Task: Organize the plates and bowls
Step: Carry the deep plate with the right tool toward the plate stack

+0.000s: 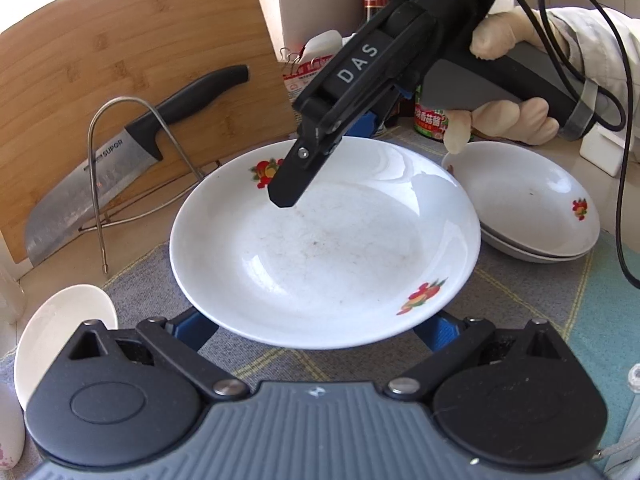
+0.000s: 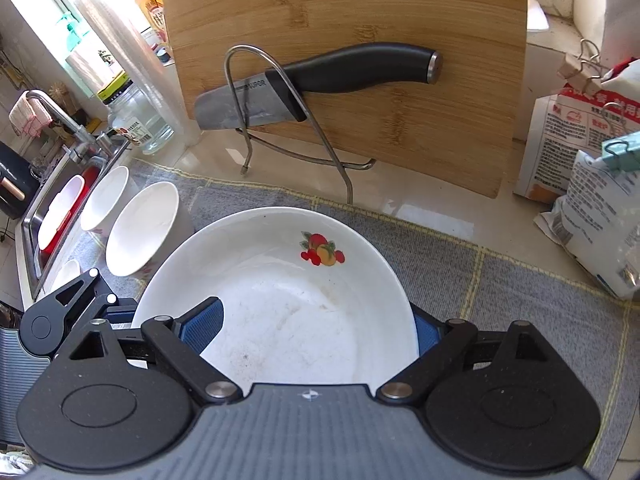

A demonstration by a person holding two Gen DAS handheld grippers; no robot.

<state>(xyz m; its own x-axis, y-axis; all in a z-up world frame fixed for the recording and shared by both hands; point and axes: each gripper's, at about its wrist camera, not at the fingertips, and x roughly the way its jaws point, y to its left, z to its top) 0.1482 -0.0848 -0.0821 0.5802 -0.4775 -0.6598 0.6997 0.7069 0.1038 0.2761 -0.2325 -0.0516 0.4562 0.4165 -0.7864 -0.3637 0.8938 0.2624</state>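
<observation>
I have the fruit-printed plate (image 1: 324,248) lifted clear of the grey mat (image 1: 520,292), its rims wedged between both grippers' wide jaws: left gripper (image 1: 320,330) on one edge, right gripper (image 2: 318,328) opposite, so it stays level. Stacked plates (image 1: 532,204) wait beside it.

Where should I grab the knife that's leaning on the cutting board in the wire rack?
Take the knife by its black handle, pinched across its width, from the front. The handle juts clear right of the wire rack, while the blade sits behind the loop against the cutting board.
</observation>
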